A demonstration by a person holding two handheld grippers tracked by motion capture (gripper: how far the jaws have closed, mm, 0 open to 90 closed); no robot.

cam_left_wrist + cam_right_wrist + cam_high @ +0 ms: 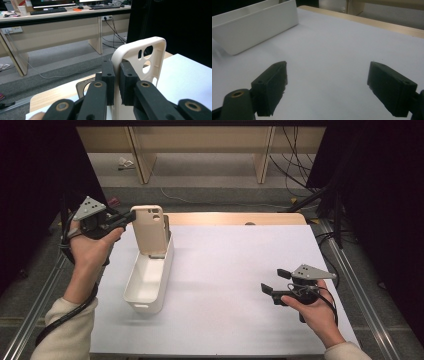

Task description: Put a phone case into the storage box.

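A cream phone case (149, 228) stands upright over the far end of a white rectangular bin (148, 275) on the left of the table. My left gripper (131, 217) is shut on the case's upper left edge; in the left gripper view both jaws pinch the rim of the phone case (147, 60) near its camera holes. My right gripper (275, 281) hovers low over the right side of the white table top, open, with nothing between its fingers (270, 87). The bin's wall (254, 30) lies beyond them at the upper left.
A white sheet (230, 280) covers the table; a wooden strip (240, 218) runs along its far edge. Metal rails flank both sides. Wooden desk legs and cables (295, 165) stand on the floor beyond.
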